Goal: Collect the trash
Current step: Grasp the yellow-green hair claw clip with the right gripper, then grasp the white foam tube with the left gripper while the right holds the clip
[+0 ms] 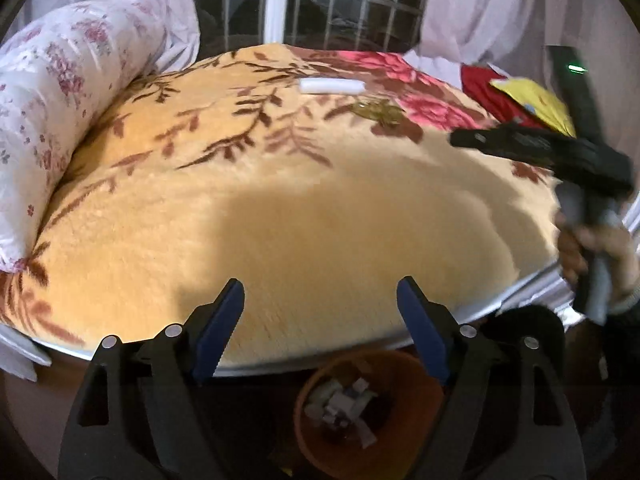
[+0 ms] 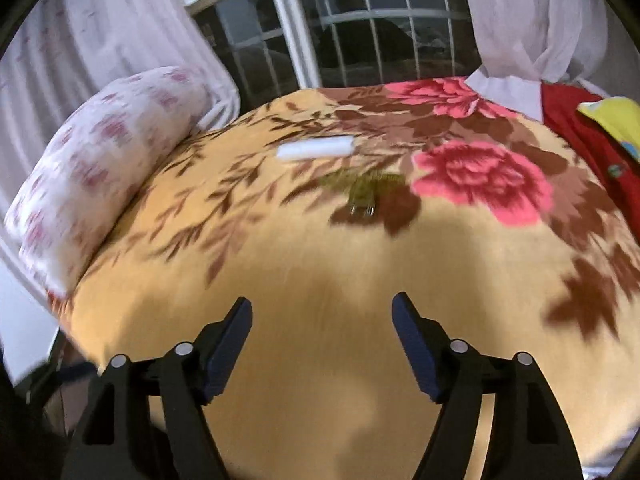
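A white foam strip [image 1: 332,85] lies on the far part of the floral blanket [image 1: 280,208]; it also shows in the right wrist view [image 2: 316,148]. A crumpled gold-green wrapper [image 1: 376,111] lies nearer, seen too in the right wrist view [image 2: 362,188]. An orange bin [image 1: 416,396] holding paper scraps stands on the floor below the bed's near edge. My left gripper [image 1: 320,300] is open and empty above the bed edge, over the bin. My right gripper [image 2: 322,320] is open and empty over the blanket, short of the wrapper; it shows from the side in the left wrist view [image 1: 460,138].
A floral pillow [image 1: 60,92] lies at the bed's left side, also seen in the right wrist view [image 2: 96,168]. Red and yellow cloth [image 1: 520,100] sits at the far right. A barred window [image 1: 312,4] and white curtains [image 2: 532,20] stand behind the bed.
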Tool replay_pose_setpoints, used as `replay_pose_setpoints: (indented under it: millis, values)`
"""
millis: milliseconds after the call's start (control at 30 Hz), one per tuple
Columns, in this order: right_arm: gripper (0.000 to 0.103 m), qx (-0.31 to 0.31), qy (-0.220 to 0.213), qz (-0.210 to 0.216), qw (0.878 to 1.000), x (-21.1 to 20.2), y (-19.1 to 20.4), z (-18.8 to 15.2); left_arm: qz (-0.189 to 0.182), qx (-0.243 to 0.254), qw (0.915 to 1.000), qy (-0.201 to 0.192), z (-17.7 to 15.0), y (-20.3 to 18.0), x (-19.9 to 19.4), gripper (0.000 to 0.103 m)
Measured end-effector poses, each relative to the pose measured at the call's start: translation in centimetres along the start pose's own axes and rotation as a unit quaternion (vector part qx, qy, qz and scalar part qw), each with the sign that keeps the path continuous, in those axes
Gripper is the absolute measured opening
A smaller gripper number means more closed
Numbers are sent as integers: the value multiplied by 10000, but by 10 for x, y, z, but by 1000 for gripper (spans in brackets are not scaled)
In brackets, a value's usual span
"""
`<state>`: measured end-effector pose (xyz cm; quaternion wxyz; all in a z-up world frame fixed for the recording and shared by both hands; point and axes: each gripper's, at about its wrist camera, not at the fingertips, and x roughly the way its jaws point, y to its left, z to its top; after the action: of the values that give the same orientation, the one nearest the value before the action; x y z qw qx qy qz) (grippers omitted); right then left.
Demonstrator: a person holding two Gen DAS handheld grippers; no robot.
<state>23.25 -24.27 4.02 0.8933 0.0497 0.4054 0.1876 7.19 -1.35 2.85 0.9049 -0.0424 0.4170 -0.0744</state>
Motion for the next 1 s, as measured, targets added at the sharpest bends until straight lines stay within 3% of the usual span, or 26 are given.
replay_pose_setpoints:
  millis: [233,400,500,600,633,667,700,733,833,1000]
  values:
    - [71,77,621,-239,9978,92,-19,69,-9,-154,9998,82,8,19,17,78]
    - [70,81,1122,-322,9931,133,-22,100,-68,-165,9998,77,12,28,22,78]
    - [59,33,1580,-463,9863,161,-22,112,-101,-230,9996,102,16,33,28,78]
    - [56,71,1895,-579,9801,181,-26,114,-114,-267,9995,128,20,35,32,78]
    - [55,80,1897,-565,9802,183,-27,115,-120,-263,9995,131,20,36,32,78]
    - [46,109,1878,-525,9807,184,-28,117,-130,-261,9995,144,22,36,34,78]
    - [31,155,1846,-512,9814,183,-29,118,-143,-259,9994,164,24,36,35,78]
    - [29,196,1772,-535,9825,181,-32,118,-160,-257,9994,176,25,35,36,78]
    - [29,283,1444,-337,9885,168,-41,113,-188,-202,9995,157,35,33,37,78]
    - [29,801,384,-174,9959,121,-62,77,-150,140,9998,-75,78,27,48,78]
